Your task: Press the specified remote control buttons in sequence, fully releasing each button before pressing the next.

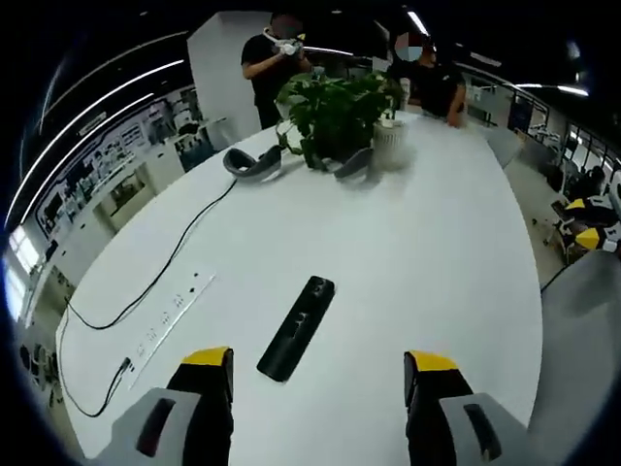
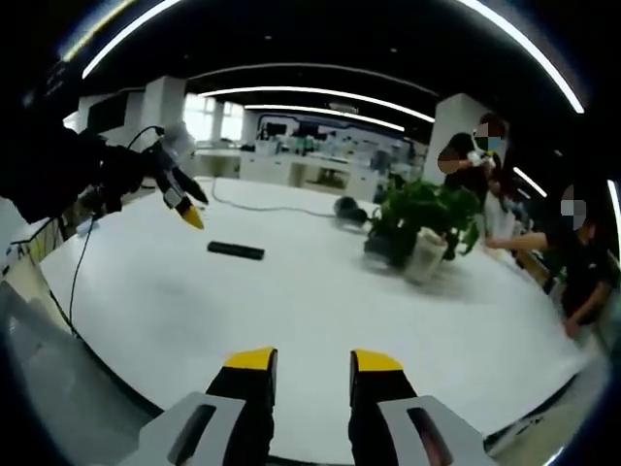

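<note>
A slim black remote control (image 1: 296,328) lies flat on the white table (image 1: 417,262), just ahead of my left gripper (image 1: 318,374). The yellow-tipped jaws of that gripper stand wide apart, open and empty, and the remote's near end sits between and slightly beyond them. In the right gripper view the same remote (image 2: 236,250) is small and far off to the left. My left gripper (image 2: 186,202) hovers above it there, held by a dark-sleeved arm. My right gripper (image 2: 312,364) hangs open over the table's near edge, a narrow gap between its jaws, holding nothing.
A white power strip (image 1: 175,316) with a black cable (image 1: 155,282) lies left of the remote. A potted plant (image 1: 335,112) and dark headsets (image 1: 254,162) sit at the far end. Two people (image 1: 277,58) stand behind the table. The plant (image 2: 417,218) is right of centre.
</note>
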### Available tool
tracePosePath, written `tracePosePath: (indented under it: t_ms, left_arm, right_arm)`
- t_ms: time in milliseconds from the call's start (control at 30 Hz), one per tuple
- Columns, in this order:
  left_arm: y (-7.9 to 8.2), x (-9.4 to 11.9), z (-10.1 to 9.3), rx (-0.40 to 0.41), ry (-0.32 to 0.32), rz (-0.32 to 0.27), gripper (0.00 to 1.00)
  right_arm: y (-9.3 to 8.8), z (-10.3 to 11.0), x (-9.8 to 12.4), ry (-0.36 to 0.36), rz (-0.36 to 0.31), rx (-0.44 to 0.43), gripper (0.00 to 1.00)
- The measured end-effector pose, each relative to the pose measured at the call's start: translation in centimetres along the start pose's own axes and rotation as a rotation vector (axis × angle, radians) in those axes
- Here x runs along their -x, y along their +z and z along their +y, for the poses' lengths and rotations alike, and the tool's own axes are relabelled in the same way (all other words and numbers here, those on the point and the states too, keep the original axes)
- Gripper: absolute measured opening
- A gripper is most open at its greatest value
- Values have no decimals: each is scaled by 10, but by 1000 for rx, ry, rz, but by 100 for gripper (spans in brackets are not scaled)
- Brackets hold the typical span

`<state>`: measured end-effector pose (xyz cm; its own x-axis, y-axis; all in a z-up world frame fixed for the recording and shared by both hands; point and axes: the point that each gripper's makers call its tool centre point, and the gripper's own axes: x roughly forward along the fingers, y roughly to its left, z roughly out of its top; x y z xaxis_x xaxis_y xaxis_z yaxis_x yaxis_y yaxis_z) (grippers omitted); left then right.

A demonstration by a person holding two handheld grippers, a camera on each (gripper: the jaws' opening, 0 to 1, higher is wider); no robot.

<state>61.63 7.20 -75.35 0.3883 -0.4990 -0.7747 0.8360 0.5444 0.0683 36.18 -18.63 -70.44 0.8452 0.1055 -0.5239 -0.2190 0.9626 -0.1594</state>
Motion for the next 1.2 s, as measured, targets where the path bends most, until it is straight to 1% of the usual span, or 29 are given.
tracePosePath:
  t_ms: [133,233,400,533,567,633,700,733,767,833,867,967,1033,1100,1200]
  left_arm:
    - [-8,-13,7,-28,-41,52,70]
    - [-10,-21,10,-41,-75,72,68]
    - [-11,-36,16,-55,-108,97,66]
    - [-16,-52,23,-97,-124,132,62]
    - [-17,-57,27,-106,-113,140,61]
    - [-18,-64,31,-102,-113,150,55]
    - [-19,-69,32,-91,-123,156,55]
    - [-19,-71,32,-86,-131,158,55]
    - [-22,-76,33,-80,-139,174,56]
    - [-26,-81,34,-92,-143,190,55]
    - [-30,-85,35,-97,-151,207,55]
    - [-35,-92,35,-93,-162,230,55]
    - [-40,-98,35,-106,-169,243,55]
    - [-45,-102,33,-124,-182,264,54]
    - [-50,-106,31,-121,-188,281,54]
  right_arm:
    - [-3,-1,-1,-5,18,1,25]
    - [-5,-1,-3,-5,33,8,22]
    - [-10,-2,-4,-9,57,24,16]
    - [-13,-3,-4,-15,81,51,11]
    - [-15,-2,-4,-9,89,48,9]
    - [-17,-2,-3,-7,102,56,5]
    - [-18,-4,-3,-15,107,70,3]
    - [-18,-4,-3,-15,109,71,3]
    - [-19,-4,-4,-17,117,75,4]
    - [-21,-3,-5,-18,124,80,6]
    - [-22,-2,-5,-14,134,82,6]
    - [-25,-1,-5,-11,149,87,6]
    - [-26,-1,-5,-8,159,88,6]
    - [-28,1,-5,-3,167,90,7]
    - [-29,2,-6,-3,180,86,7]
